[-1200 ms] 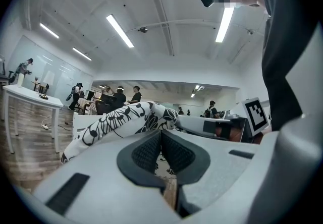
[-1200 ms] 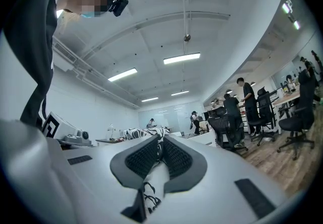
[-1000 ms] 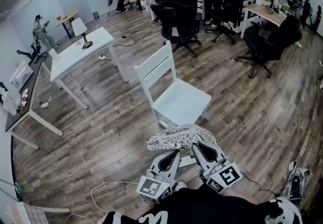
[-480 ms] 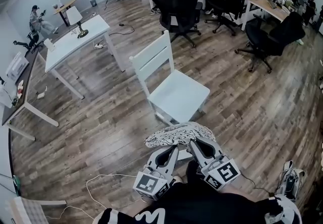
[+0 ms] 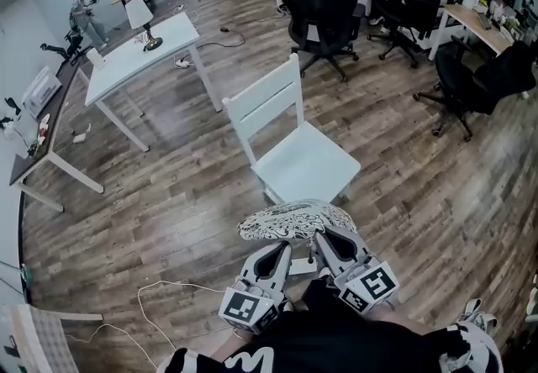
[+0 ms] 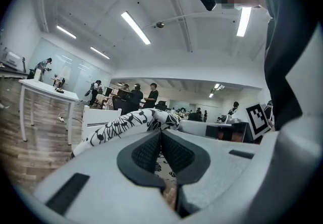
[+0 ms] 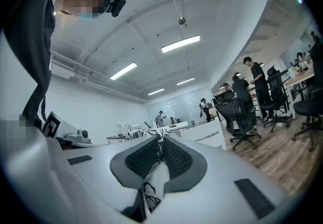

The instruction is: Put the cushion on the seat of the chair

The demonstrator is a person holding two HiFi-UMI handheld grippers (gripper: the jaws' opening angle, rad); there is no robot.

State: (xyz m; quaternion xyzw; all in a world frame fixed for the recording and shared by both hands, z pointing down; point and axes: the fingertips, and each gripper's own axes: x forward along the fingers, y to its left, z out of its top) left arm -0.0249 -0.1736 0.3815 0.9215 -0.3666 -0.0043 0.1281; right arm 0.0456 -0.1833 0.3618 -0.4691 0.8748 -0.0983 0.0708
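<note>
Since a moment ago the person has closed in on the white wooden chair point(image 5: 267, 107), and the patterned cushion point(image 5: 294, 220) now hangs with its far edge just short of the front of the seat point(image 5: 309, 165), off the floor and not yet on the chair. Both grippers carry it from the near edge: the left gripper point(image 5: 282, 242) has its jaws pinched onto the fabric, and the right gripper point(image 5: 324, 237) is clamped on it the same way, side by side and level. From where I stand, the sensible way on is to keep both hands at one height and bring the cushion forward above the seat. Then lower it until it lies flat and centred, its far edge near the slatted backrest, and only then let both jaws go together.
</note>
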